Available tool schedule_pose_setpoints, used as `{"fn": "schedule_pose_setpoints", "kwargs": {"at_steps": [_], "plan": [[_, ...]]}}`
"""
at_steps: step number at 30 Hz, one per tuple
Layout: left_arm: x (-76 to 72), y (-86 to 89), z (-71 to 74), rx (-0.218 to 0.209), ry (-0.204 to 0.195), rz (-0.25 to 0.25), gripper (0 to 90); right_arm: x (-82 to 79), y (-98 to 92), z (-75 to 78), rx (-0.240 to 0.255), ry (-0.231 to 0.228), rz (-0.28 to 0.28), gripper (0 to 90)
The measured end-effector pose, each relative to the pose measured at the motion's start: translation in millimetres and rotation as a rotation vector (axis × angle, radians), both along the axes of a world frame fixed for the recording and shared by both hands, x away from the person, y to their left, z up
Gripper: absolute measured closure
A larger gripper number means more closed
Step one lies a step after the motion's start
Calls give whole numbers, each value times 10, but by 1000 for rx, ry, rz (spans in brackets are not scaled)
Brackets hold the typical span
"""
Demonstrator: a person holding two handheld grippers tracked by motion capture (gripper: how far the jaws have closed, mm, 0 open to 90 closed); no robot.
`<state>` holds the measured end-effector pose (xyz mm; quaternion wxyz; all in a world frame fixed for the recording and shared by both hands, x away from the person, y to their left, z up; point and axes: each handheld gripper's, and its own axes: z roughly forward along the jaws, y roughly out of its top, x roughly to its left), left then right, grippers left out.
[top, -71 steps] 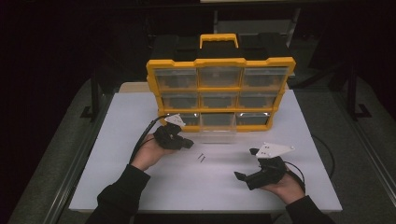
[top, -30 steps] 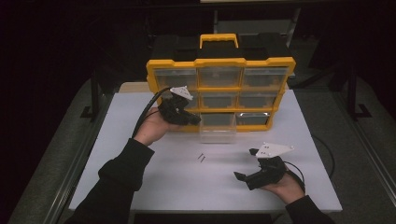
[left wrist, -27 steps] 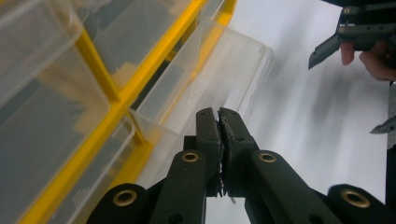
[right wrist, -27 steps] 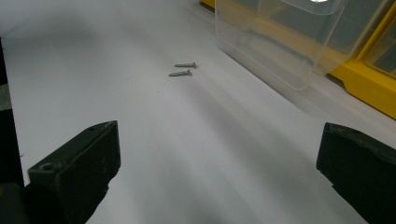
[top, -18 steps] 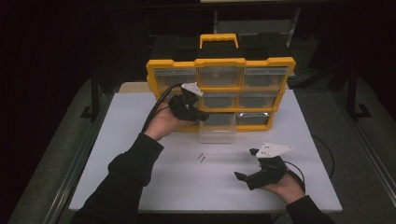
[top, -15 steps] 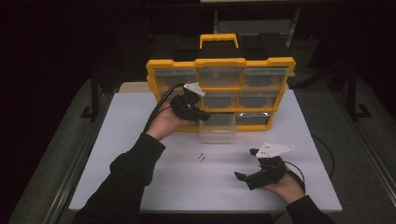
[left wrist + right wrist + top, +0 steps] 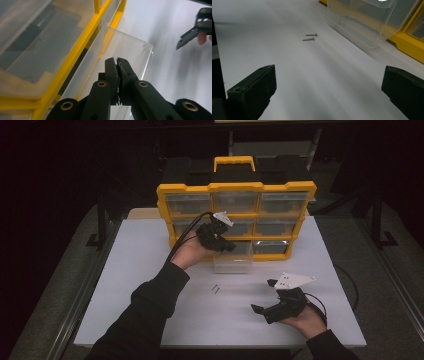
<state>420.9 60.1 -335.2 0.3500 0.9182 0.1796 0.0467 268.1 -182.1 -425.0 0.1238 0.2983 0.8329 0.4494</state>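
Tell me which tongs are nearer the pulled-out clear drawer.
Left. The left tongs hang shut right over the clear drawer at the organizer's bottom row; the right tongs sit open on the table, well short of it.

We can't read the contents of the organizer (image 7: 235,215) bins, they're too dim. The clear drawer (image 7: 362,22) is cut off at the right gripper view's top edge, and the two screws (image 7: 215,289) are too small to type.

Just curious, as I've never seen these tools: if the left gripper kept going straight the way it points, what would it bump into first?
Probably the clear plastic drawer pulled out of the yellow organiser cabinet. The left gripper, fingers shut, points into its open top, so it would likely meet the drawer's inside first, though depth is hard to judge.
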Motion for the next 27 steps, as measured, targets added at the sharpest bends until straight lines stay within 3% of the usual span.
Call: {"fn": "schedule_pose_setpoints", "kwargs": {"at_steps": [6, 15, 22, 25, 27], "plan": [[42, -70, -95, 34, 7, -3, 871, 0, 0, 1, 1, 0, 0, 0], [54, -111, -172, 42, 28, 8, 869, -2, -6, 3, 1, -2, 0, 0], [53, -47, -109, 28, 9, 41, 783, -6, -5, 5, 2, -2, -1, 0], [39, 21, -48, -17, 15, 49, 758, -7, -9, 8, 4, -2, -3, 0], [29, 59, -19, -25, 14, 45, 738, -6, -9, 8, 2, -1, -2, 0]]}}
